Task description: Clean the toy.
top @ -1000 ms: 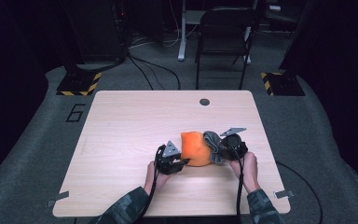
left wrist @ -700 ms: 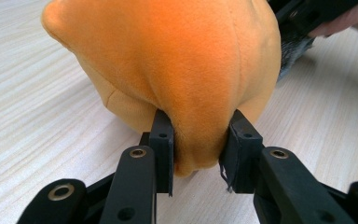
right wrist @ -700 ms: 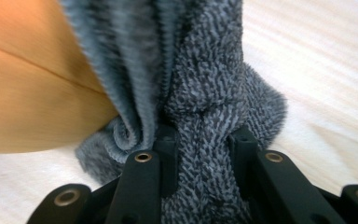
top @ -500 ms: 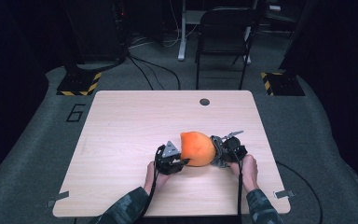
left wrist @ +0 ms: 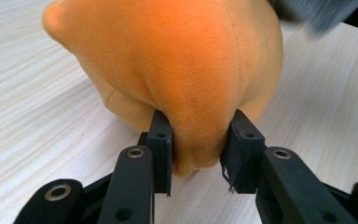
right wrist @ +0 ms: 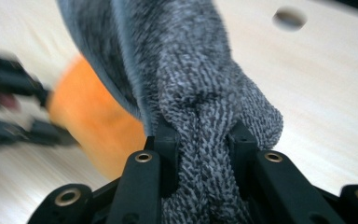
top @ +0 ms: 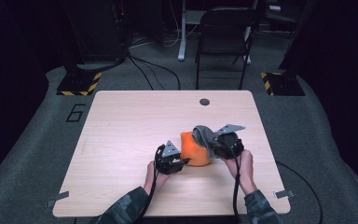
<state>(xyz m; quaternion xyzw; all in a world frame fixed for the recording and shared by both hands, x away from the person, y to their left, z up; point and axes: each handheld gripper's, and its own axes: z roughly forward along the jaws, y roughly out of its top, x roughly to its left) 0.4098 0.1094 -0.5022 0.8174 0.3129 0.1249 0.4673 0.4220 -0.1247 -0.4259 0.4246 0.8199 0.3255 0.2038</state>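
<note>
Rounded orange plush object sits on the light wood-grain table, lower centre-right of the high view, between the 2 grippers. A grey knitted fabric piece lies over its upper right side, running down toward the right gripper.

Left gripper: low on the table at the plush's lower left, jaws pointing right into it. In the left gripper view the orange plush takes up the upper centre of the frame, and a fold of its lower edge is pinched between the 2 black jaws; the left gripper is clamped on it. The jaws have just eased slightly wider, with the plush between them throughout. The left hand enters from the bottom edge, forearm in a camouflage-pattern sleeve.

Right gripper: at the plush's right side, grey 3-cornered plate on top, tilted. In the right gripper view the grey knit bunches between the 2 jaws, which are clamped tight on it by the right gripper; the orange plush shows blurred at centre left. The right hand comes up from the lower right.

Surroundings: round dark grommet at the table's far edge, well apart from the work; black chair beyond the table at upper centre.

Versus 1 second ago: grey fabric now drawn higher over the plush top, plush appears more upright, right gripper shifted slightly. Left hand unchanged.
</note>
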